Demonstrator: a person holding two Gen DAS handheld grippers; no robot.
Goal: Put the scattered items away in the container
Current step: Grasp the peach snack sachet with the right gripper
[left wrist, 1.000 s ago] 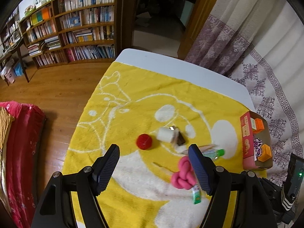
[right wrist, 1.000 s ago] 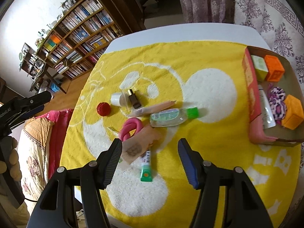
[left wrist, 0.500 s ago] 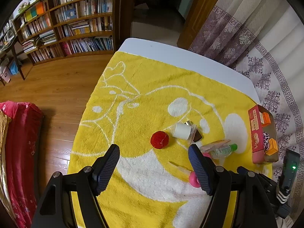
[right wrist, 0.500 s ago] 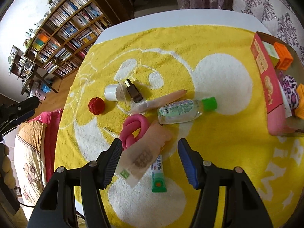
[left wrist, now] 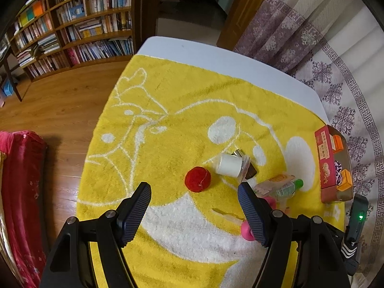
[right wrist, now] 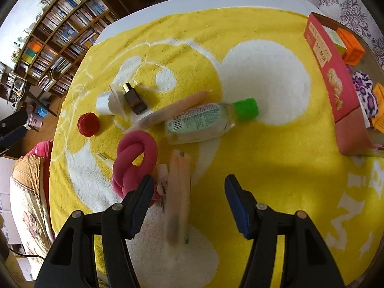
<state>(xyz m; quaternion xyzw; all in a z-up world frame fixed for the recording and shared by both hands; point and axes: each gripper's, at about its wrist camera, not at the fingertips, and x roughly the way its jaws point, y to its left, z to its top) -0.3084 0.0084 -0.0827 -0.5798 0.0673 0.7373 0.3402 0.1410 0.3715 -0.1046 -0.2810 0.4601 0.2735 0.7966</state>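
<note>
Green-capped bottle [right wrist: 206,122], pink knot [right wrist: 134,158], red ball [right wrist: 88,124] strewn on towel; red box [right wrist: 336,76] at edge.

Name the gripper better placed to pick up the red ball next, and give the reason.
Left. The left gripper is open with the red ball just ahead between its fingers. The right gripper is open over the beige packet, with the ball off to its side.

Bookshelf [left wrist: 79,24], patterned curtain [left wrist: 312,36] (purple trim)
</note>
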